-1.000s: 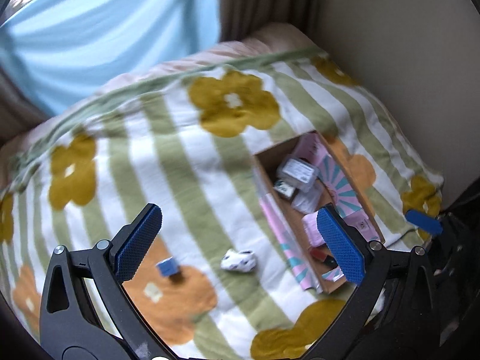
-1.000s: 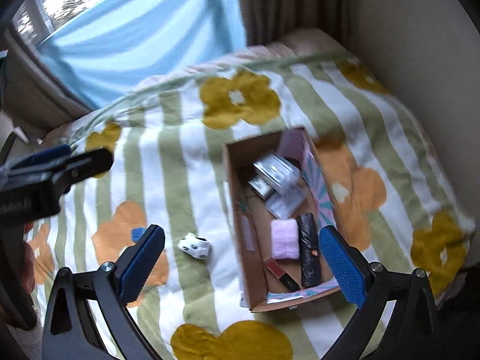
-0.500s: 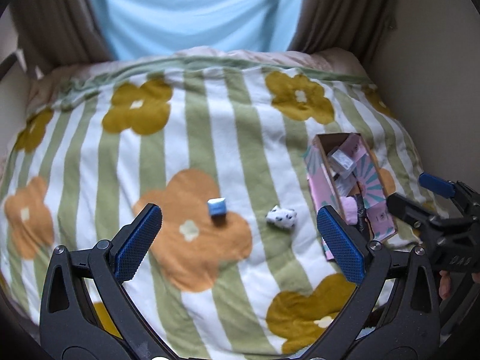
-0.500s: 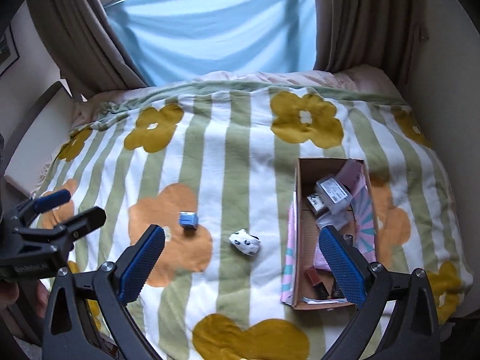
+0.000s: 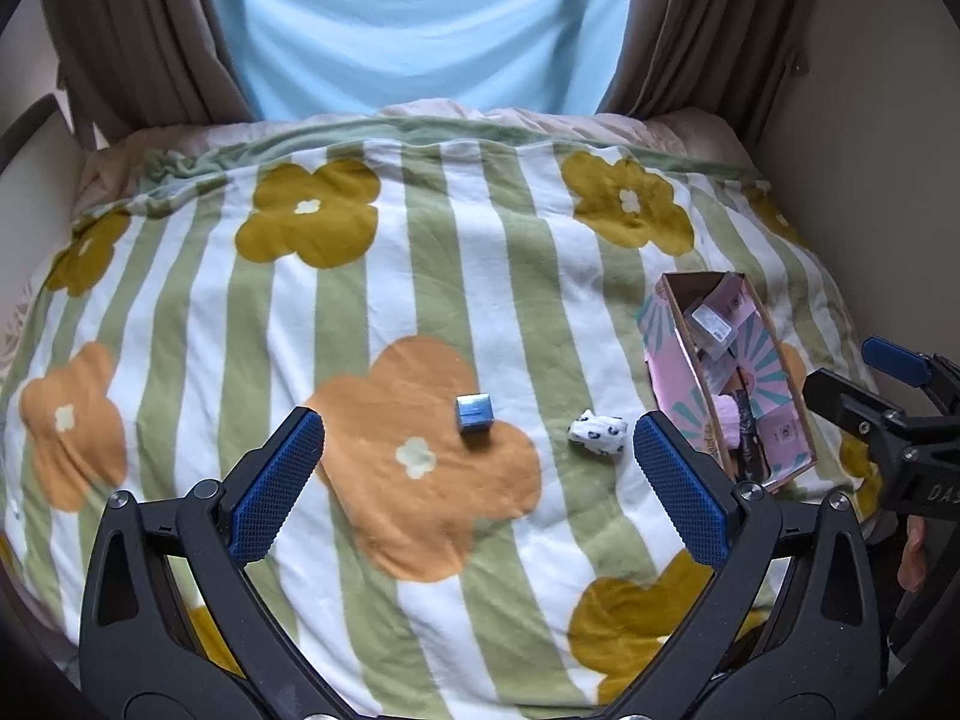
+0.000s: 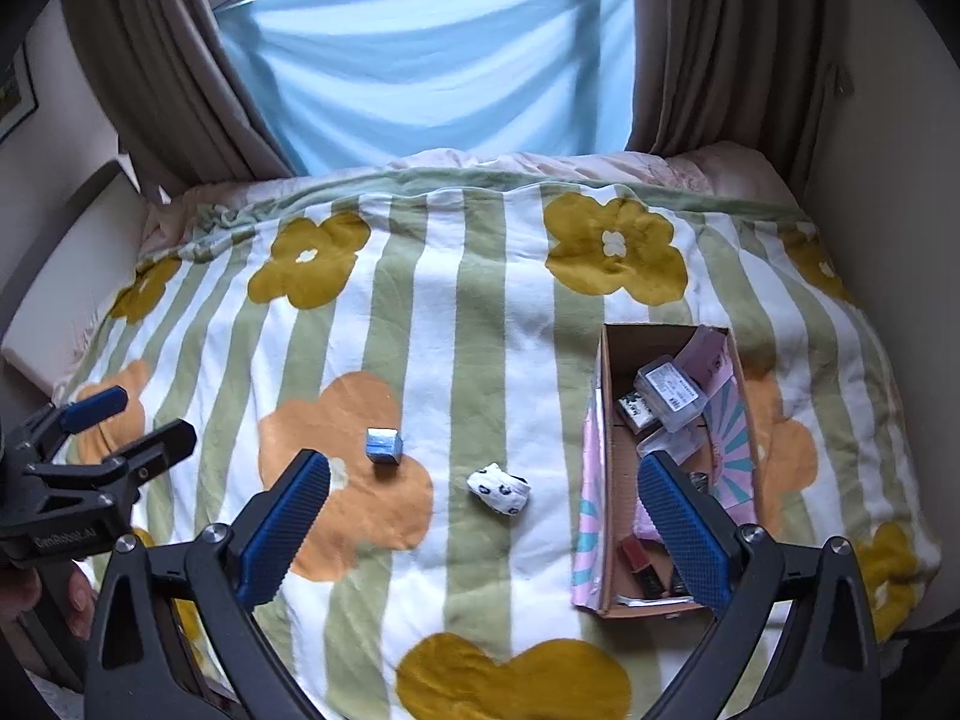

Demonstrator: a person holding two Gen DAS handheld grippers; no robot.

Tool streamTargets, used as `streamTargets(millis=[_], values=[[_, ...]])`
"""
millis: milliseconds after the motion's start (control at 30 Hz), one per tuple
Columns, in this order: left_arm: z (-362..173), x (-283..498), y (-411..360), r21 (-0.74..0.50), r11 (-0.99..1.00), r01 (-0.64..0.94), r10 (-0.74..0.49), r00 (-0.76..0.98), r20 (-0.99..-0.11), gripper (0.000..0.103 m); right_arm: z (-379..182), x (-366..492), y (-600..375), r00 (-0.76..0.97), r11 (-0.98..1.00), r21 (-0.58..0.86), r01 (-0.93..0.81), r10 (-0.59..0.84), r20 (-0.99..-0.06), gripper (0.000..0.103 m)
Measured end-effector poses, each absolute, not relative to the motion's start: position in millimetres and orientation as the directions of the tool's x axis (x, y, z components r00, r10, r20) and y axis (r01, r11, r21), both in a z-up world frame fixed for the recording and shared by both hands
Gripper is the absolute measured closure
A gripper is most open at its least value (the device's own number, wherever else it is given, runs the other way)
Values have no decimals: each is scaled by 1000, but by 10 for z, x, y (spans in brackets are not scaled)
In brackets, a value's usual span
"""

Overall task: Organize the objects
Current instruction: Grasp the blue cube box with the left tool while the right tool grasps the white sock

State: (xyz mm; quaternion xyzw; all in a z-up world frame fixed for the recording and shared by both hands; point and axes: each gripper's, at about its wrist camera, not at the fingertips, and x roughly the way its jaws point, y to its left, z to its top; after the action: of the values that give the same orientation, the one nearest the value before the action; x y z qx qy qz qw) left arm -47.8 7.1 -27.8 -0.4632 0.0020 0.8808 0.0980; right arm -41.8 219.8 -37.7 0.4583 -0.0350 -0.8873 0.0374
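Observation:
A small blue cube (image 5: 474,413) lies on an orange flower of the striped bedspread; it also shows in the right wrist view (image 6: 383,445). A small white spotted object (image 5: 597,432) lies to its right, also in the right wrist view (image 6: 499,488). An open cardboard box (image 6: 603,420) at the right holds several small items; it also shows in the left wrist view (image 5: 660,324). My left gripper (image 5: 478,483) is open and empty, held above the bed short of the cube. My right gripper (image 6: 483,528) is open and empty, held above the spotted object and the box.
The flowered bedspread (image 5: 420,276) covers the whole bed. A wall (image 5: 870,120) runs along the right side. Brown curtains (image 6: 150,60) and a blue sheet (image 6: 432,60) hang at the far end. A white ledge (image 6: 66,276) sits at the left.
Both grippers have pulled back and swung left, so the whole bed is in view. The cube, the spotted object and the box have not moved.

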Motion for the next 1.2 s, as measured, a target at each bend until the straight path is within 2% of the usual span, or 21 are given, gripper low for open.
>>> streamTargets(millis=[167, 367, 733, 900, 1200], values=[[-472, -607, 56, -77, -971, -224, 189, -537, -822, 0, -546, -459, 2118, -589, -991, 135, -13, -102, -802, 1], [-1031, -879, 76, -68, -936, -344, 244, -500, -831, 0, -928, -564, 1998, -592, -988, 138, -75, -67, -803, 1], [-2382, -1479, 203, -49, -828, -559, 334, -421, -844, 2, -2211, -944, 1859, -503, -970, 86, -226, 41, -863, 1], [-2893, -1614, 266, -63, -804, -591, 337, -366, -868, 12, -2651, -1037, 1921, -493, -955, 19, -297, 136, -860, 2], [-3281, -1710, 389, -92, -788, -609, 357, -330, -874, 18, -3106, -1172, 2035, -452, -929, -3, -371, 183, -873, 2]])
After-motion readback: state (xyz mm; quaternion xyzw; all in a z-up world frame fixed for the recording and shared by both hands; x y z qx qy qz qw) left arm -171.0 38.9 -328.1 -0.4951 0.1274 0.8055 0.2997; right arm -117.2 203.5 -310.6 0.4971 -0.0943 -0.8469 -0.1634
